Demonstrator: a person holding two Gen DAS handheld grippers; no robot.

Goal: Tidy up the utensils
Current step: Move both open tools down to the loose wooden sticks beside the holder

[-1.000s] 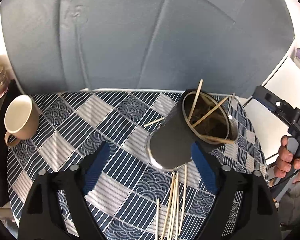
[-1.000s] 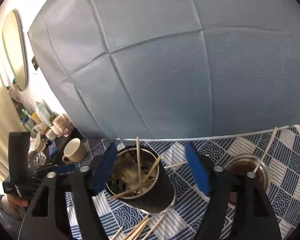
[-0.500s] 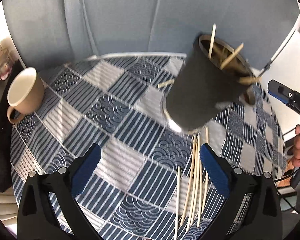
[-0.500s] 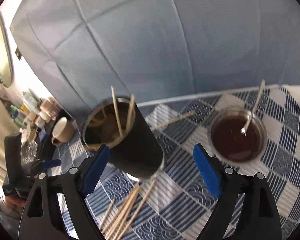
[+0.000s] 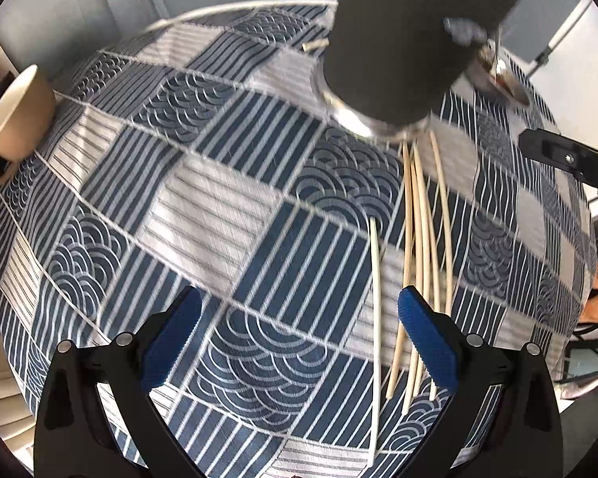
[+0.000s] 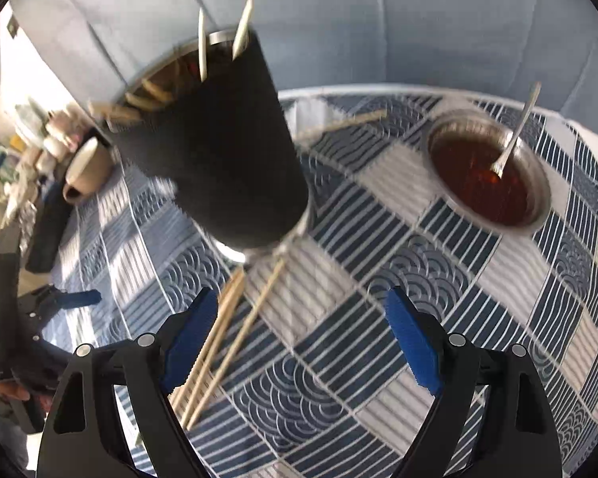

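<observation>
From the left wrist, our left tongs (image 5: 297, 340) hang wide open and empty, lower over the table (image 5: 203, 199) than a second ago, with loose chopsticks (image 5: 418, 263) beside the right pad. From the right wrist, our right tongs (image 6: 299, 342) gape empty too, the black holder (image 6: 219, 143) now beyond them rather than between the pads.

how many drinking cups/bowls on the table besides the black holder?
2. A beige mug sits at the cloth's left edge; a metal bowl of dark liquid with a spoon sits right of the black holder. Others may be out of view.
</observation>
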